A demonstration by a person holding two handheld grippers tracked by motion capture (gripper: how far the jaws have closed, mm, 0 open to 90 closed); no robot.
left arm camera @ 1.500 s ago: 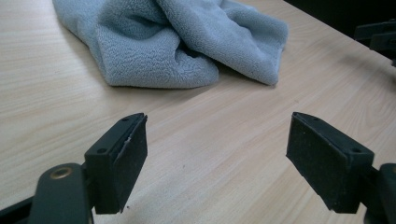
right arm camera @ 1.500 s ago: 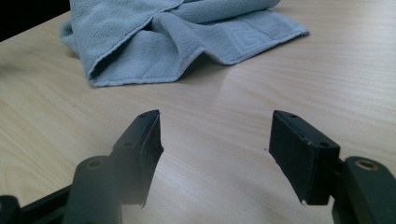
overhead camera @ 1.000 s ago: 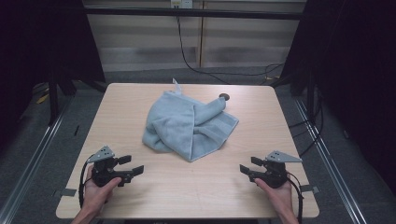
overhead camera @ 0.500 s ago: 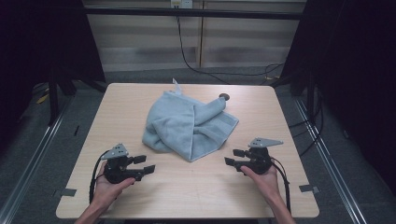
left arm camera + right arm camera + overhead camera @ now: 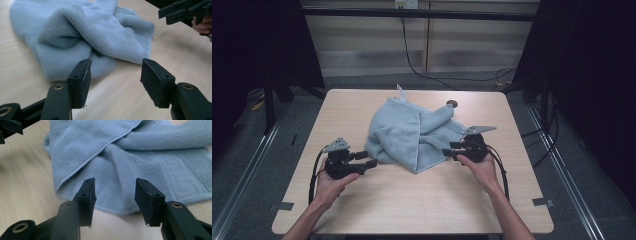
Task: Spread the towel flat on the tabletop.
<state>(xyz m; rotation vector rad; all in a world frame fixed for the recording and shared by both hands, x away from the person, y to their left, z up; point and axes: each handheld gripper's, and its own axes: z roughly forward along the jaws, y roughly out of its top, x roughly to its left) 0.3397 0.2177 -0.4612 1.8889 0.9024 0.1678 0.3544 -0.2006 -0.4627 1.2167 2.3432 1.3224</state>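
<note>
The towel (image 5: 412, 132), light blue and crumpled into loose overlapping folds, lies around the middle of the wooden table (image 5: 412, 210), a little toward the far edge, with a hemmed corner sticking up at its 12 o'clock end. A small dark round object (image 5: 452, 104) sits on the tabletop just off the towel's 1 o'clock side. The left gripper (image 5: 368, 160) is at the towel's 8 o'clock, held in the person's left hand (image 5: 328, 185), its jaws spread wide and pointing at the near left edge of the cloth without touching it; in the left gripper view the towel (image 5: 82, 32) lies just beyond the open pads. The right gripper (image 5: 451, 150) is at the towel's 4 o'clock, in the right hand (image 5: 482, 170), jaws also wide apart, tips right at the cloth's border. In the right gripper view the towel's (image 5: 130, 157) hemmed edge and woven band run just ahead of the gap between the pads, nothing gripped.
</note>
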